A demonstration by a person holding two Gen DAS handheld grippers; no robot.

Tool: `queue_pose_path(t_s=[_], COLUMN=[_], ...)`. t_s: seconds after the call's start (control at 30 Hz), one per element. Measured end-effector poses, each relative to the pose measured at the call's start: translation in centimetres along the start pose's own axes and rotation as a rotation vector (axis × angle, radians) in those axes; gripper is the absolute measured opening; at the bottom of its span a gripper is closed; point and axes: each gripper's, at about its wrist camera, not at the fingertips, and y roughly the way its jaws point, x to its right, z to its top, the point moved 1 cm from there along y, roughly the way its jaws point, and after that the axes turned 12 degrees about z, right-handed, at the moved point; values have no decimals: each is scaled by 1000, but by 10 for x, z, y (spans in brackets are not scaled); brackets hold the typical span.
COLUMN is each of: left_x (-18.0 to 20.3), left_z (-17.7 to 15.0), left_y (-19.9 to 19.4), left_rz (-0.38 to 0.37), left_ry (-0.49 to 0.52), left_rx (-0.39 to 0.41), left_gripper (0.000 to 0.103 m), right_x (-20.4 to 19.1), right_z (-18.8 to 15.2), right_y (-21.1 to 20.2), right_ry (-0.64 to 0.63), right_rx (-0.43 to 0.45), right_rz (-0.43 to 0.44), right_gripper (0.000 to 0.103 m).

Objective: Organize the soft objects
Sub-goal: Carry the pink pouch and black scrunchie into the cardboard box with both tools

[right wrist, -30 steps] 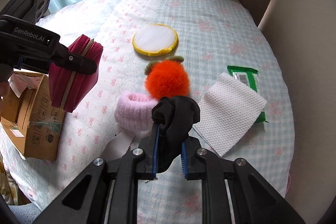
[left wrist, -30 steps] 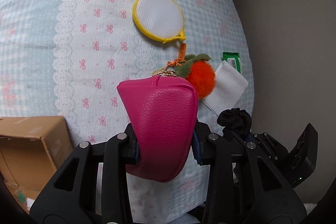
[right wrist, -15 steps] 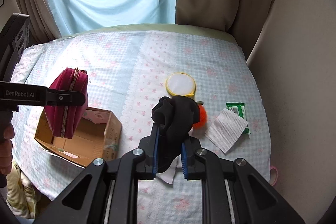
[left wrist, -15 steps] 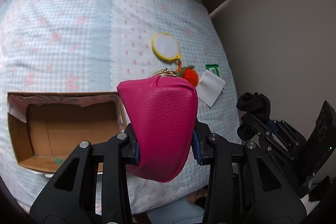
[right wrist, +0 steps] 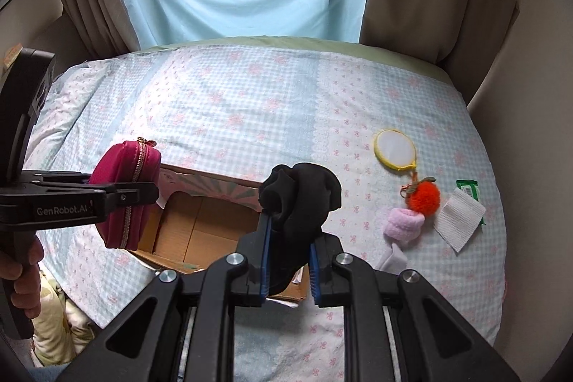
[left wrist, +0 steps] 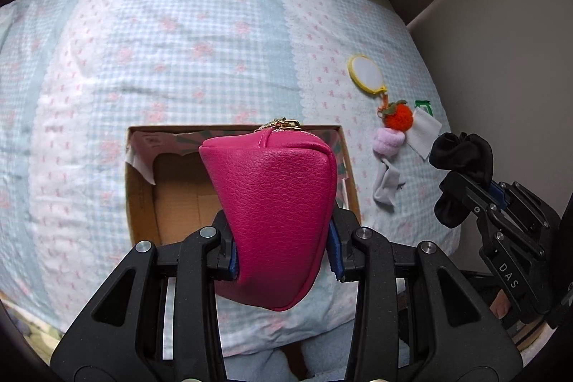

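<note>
The left gripper (left wrist: 283,253) has its jaws closed on the pink pouch (left wrist: 275,217), above the cardboard box (left wrist: 143,203). The right gripper (right wrist: 288,260) jaws clamp the black cloth (right wrist: 299,199) between them, over the bed (right wrist: 250,102).

A bright pink faux-leather zip pouch (left wrist: 275,221) with a gold zipper pull sits clamped between the left jaws, zipper edge pointing away, hanging above the open brown cardboard box (left wrist: 143,203). A crumpled black fabric scrunchie (right wrist: 299,203) is pinched between the right jaws, bunched above their tips. Beyond and right of both jaws lie a fluffy orange pom-pom charm (right wrist: 424,197), a pale pink fuzzy roll (right wrist: 403,224) touching it, and a white textured cloth (right wrist: 458,213).
</note>
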Motion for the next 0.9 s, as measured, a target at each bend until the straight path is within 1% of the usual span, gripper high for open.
queue_pose_path(t_s=[0.1, 0.27, 0.37, 0.5, 0.6, 0.77, 0.8, 0.83, 0.87, 0.9], left_x=[-28, -52, -53, -48, -45, -37, -35, -34, -32, -30], left_z=[-2, 1, 0, 1, 6, 16, 19, 22, 25, 28], left_y=[16, 66, 99, 138, 159, 178, 180, 180, 181, 182], left_rz=[6, 30, 31, 79, 121, 149, 146, 144, 159, 168], left_ry=[0, 45, 86, 151, 191, 246, 254, 261, 269, 279], left_rx=[-35, -119, -160, -216, -240, -274, -269, -259, -252, -250], left_gripper=[33, 33, 33, 33, 33, 33, 35, 39, 43, 67], right_x=[-18, -35, -34, -24, -17, -10, -10, -10, -10, -10], right_z=[0, -6, -14, -22, -21, -19, -20, -19, -19, -20], right_y=[28, 80, 116, 154, 167, 177, 180, 184, 187, 191], right_ry=[-10, -32, -23, 53, 116, 157, 148, 138, 132, 130], right_rx=[-53, -160, -233, -306, -315, -340, -347, -351, -354, -359], right_rz=[11, 21, 35, 71, 97, 112, 116, 121, 127, 139], right_gripper=[16, 16, 16, 16, 16, 16, 16, 16, 16, 16])
